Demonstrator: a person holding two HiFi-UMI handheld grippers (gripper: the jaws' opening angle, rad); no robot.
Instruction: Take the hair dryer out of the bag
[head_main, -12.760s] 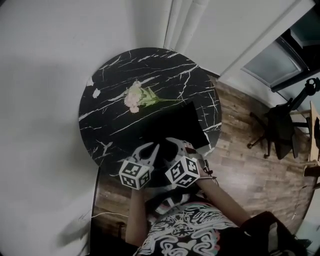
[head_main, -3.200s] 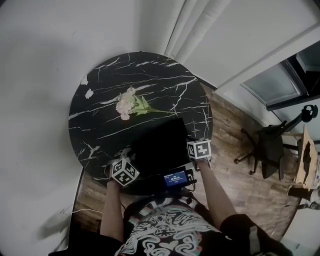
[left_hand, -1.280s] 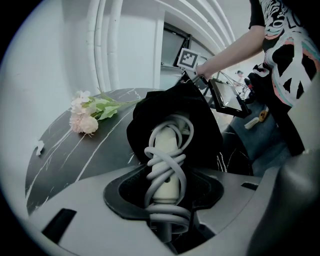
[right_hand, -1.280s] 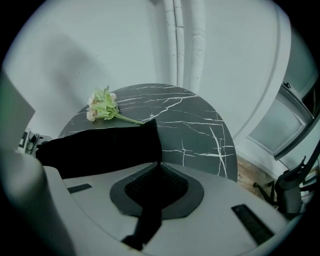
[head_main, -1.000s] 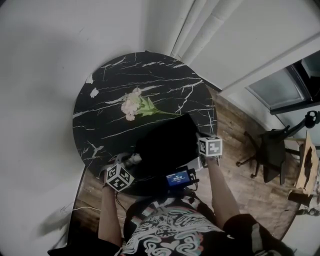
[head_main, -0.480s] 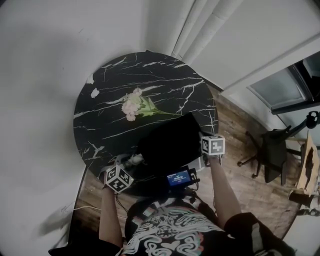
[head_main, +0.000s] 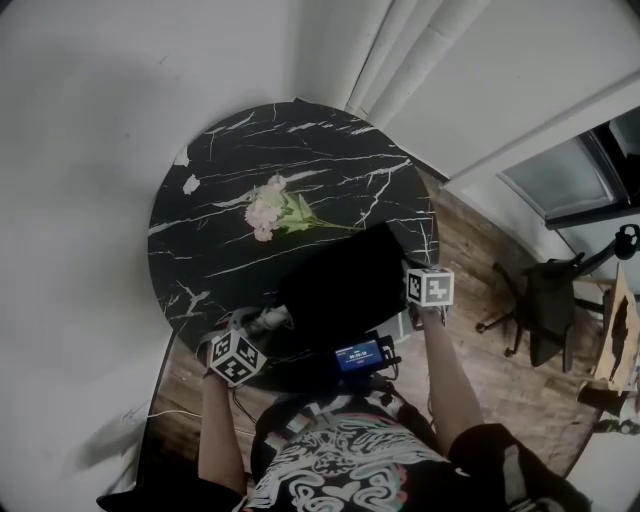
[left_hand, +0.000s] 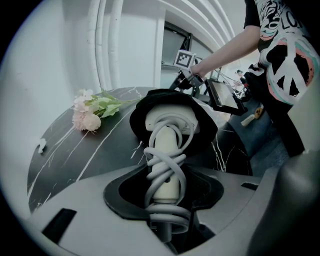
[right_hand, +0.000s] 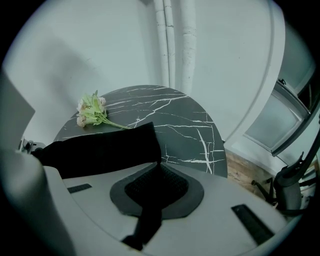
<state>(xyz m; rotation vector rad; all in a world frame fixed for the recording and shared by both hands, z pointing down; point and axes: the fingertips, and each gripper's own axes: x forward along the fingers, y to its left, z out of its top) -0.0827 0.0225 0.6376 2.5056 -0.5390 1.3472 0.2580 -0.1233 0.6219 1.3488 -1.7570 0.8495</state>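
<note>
The left gripper (left_hand: 167, 197) clamps the hair dryer (left_hand: 167, 145) — pointing lengthwise into the bag (left_hand: 212, 132), seemingly. The right gripper (right_hand: 156, 187) pinches the bag's far end.

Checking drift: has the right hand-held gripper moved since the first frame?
Yes: right hand-held gripper went rightward along the table's near rim, to the bag's corner.

Bag (head_main: 345, 285) lies on the near right part of the desk (head_main: 300, 140), with the bouquet of flowers (head_main: 270, 208) behind it, near the desk's middle, apart from the bag. Hair dryer (head_main: 270, 320) sticks out of the bag's left end, head inside, handle between the left gripper (head_main: 255, 330) jaws, cord wound around the handle. Right gripper (head_main: 412, 275) is at the bag's right corner, fabric between its jaws. Small screen device (head_main: 360, 355) sits at the desk's near edge, in front of the bag. Office chair (head_main: 545, 300) stands on the floor well right of the desk.
</note>
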